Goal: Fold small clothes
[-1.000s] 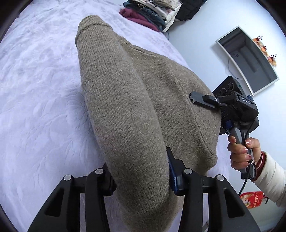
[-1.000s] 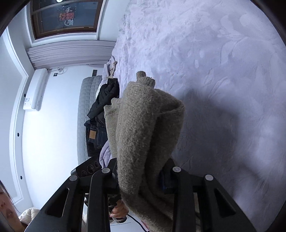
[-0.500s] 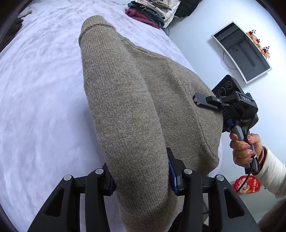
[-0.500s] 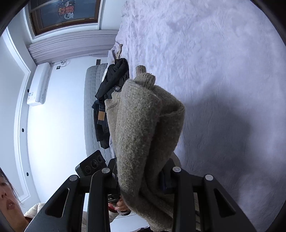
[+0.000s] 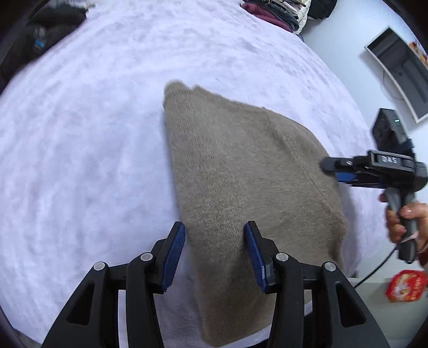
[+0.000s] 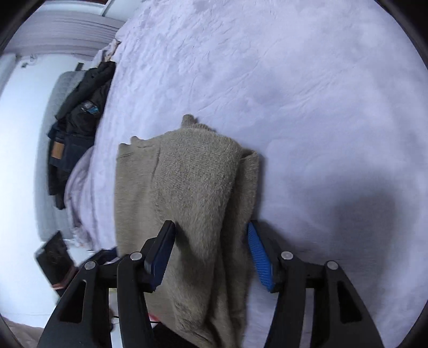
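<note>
A folded taupe knit sweater (image 5: 240, 171) lies on the white bedspread (image 5: 80, 150), its near end hanging over the bed's edge. My left gripper (image 5: 215, 253) is open, its blue pads on either side of the sweater's near end, not pinching it. My right gripper (image 6: 210, 253) is open too, astride the sweater (image 6: 187, 182) at its other side; it also shows in the left wrist view (image 5: 331, 168) at the sweater's right edge, held by a hand.
A stack of folded clothes (image 5: 278, 10) sits at the bed's far corner. Dark jackets and jeans (image 6: 75, 128) are piled by the padded headboard. A wall monitor (image 5: 396, 69) is at the right. A red packet (image 5: 406, 285) lies on the floor.
Both grippers lowered the sweater from hanging in the air onto the bed, then opened and let it go. It now lies flat instead of draped.
</note>
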`<state>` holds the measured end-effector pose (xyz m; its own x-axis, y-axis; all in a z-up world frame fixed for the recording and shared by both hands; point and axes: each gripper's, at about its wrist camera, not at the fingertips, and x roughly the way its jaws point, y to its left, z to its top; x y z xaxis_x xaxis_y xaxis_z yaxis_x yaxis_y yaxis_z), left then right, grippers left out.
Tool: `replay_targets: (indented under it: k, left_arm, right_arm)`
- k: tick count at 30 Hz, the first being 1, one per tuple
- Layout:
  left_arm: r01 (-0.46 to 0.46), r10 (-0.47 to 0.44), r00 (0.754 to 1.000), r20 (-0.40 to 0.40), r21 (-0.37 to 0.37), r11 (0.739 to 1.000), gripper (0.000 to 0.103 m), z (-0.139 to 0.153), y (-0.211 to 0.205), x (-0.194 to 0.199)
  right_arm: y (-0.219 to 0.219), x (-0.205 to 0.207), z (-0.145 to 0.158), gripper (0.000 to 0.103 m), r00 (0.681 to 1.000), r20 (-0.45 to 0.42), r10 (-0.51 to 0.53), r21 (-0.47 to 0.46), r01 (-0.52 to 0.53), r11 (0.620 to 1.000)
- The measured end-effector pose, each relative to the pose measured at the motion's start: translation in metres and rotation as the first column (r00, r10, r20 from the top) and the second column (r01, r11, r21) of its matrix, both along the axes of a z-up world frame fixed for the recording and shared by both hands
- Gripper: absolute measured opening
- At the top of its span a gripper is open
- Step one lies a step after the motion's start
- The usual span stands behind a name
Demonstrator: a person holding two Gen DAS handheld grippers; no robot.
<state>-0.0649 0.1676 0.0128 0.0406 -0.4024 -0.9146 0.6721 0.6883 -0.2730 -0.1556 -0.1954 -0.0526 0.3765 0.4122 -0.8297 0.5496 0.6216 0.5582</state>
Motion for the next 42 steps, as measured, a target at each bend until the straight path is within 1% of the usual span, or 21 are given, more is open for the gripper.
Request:
replay_targets:
  k: [2,3,5,6,7,8,9,10,11,13,16,17,18,20,22,25,32,33,39,41,42]
  left_arm:
    - [-0.013,0.009,0.996,0.083,0.042,0.999,0.073,0.012,0.007,-0.006]
    - [-0.028,0.023,0.993,0.116,0.045,0.999,0.075,0.02,-0.007,-0.011]
    - [-0.045,0.038,0.988,0.152,0.04,0.998,0.075,0.032,0.01,-0.006]
    - [-0.055,0.048,0.987,0.155,0.043,0.998,0.075,0.035,0.016,-0.006]
    - [-0.068,0.06,0.986,0.154,0.046,0.997,0.076,0.033,0.015,-0.01]
    - [-0.078,0.07,0.986,0.151,0.052,0.996,0.09,0.035,0.018,-0.012]
    - [-0.093,0.083,0.985,0.15,0.065,0.994,0.099,0.036,0.004,-0.011]
    - [-0.109,0.095,0.983,0.156,0.084,0.99,0.103,0.033,-0.004,-0.012]
    - [-0.111,0.096,0.984,0.151,0.094,0.989,0.103,0.03,-0.013,-0.012]
    - [-0.118,0.103,0.985,0.139,0.103,0.988,0.103,0.018,-0.011,-0.011]
    - [-0.118,0.106,0.989,0.103,0.11,0.987,0.103,0.01,-0.008,-0.015]
    - [-0.118,0.107,0.989,0.1,0.116,0.986,0.103,0.008,-0.007,-0.016]
    - [-0.119,0.106,0.989,0.1,0.127,0.985,0.103,0.006,-0.007,-0.018]
    - [-0.113,0.097,0.99,0.102,0.155,0.981,0.103,0.003,-0.004,-0.021]
    - [-0.104,0.087,0.991,0.099,0.177,0.979,0.103,0.0,-0.003,-0.024]
    - [-0.09,0.072,0.993,0.096,0.206,0.974,0.103,-0.001,-0.001,-0.029]
    - [-0.05,0.03,0.996,0.081,0.255,0.966,0.103,0.014,-0.001,-0.043]
    - [-0.045,0.025,0.996,0.081,0.257,0.965,0.103,0.019,-0.002,-0.044]
    - [-0.043,0.019,0.995,0.097,0.254,0.966,0.103,0.056,-0.007,-0.049]
    - [-0.054,0.028,0.994,0.105,0.252,0.966,0.103,0.065,-0.009,-0.049]
    - [-0.062,0.034,0.993,0.11,0.254,0.965,0.103,0.068,-0.009,-0.049]
  right_arm:
    - [-0.002,-0.004,0.02,0.061,1.0,-0.022,0.014,-0.078,-0.016,0.997]
    - [0.0,-0.008,0.03,0.06,1.0,-0.019,0.014,-0.103,-0.016,0.995]
    - [0.01,-0.015,0.048,0.059,1.0,0.002,0.027,-0.139,-0.027,0.99]
    - [0.018,-0.017,0.056,0.052,0.999,0.02,0.038,-0.157,-0.035,0.987]
    - [0.026,-0.019,0.063,0.034,0.998,0.039,0.053,-0.171,-0.045,0.984]
    - [0.037,-0.017,0.07,0.024,0.995,0.057,0.079,-0.184,-0.067,0.981]
    - [0.05,-0.014,0.076,0.011,0.992,0.066,0.108,-0.192,-0.093,0.977]
    - [0.063,-0.011,0.08,0.011,0.987,0.073,0.142,-0.208,-0.124,0.97]
    - [0.075,-0.008,0.082,0.011,0.982,0.073,0.176,-0.228,-0.155,0.961]
    - [0.099,-0.005,0.077,0.011,0.968,0.044,0.247,-0.269,-0.226,0.936]
    - [0.115,-0.008,0.053,0.011,0.953,-0.075,0.292,-0.373,-0.298,0.879]
    - [0.113,-0.013,0.041,0.01,0.951,-0.109,0.29,-0.385,-0.309,0.869]
    - [0.108,-0.021,0.028,0.007,0.953,-0.128,0.274,-0.371,-0.303,0.878]
    - [0.097,-0.039,0.009,0.007,0.967,-0.136,0.216,-0.324,-0.25,0.913]
    - [0.088,-0.053,0.002,0.012,0.977,-0.14,0.16,-0.296,-0.195,0.935]
    - [0.082,-0.069,-0.001,0.012,0.975,-0.197,0.105,-0.291,-0.16,0.943]
    - [0.078,-0.084,0.026,0.013,0.975,-0.22,0.033,-0.284,-0.097,0.954]
    - [0.079,-0.082,0.03,0.016,0.974,-0.222,0.03,-0.28,-0.093,0.955]
    - [0.1,-0.056,0.065,0.016,0.973,-0.225,0.042,-0.271,-0.104,0.957]
    - [0.104,-0.044,0.077,0.024,0.974,-0.223,0.049,-0.279,-0.112,0.954]
    - [0.106,-0.039,0.084,0.042,0.974,-0.221,0.053,-0.289,-0.117,0.95]
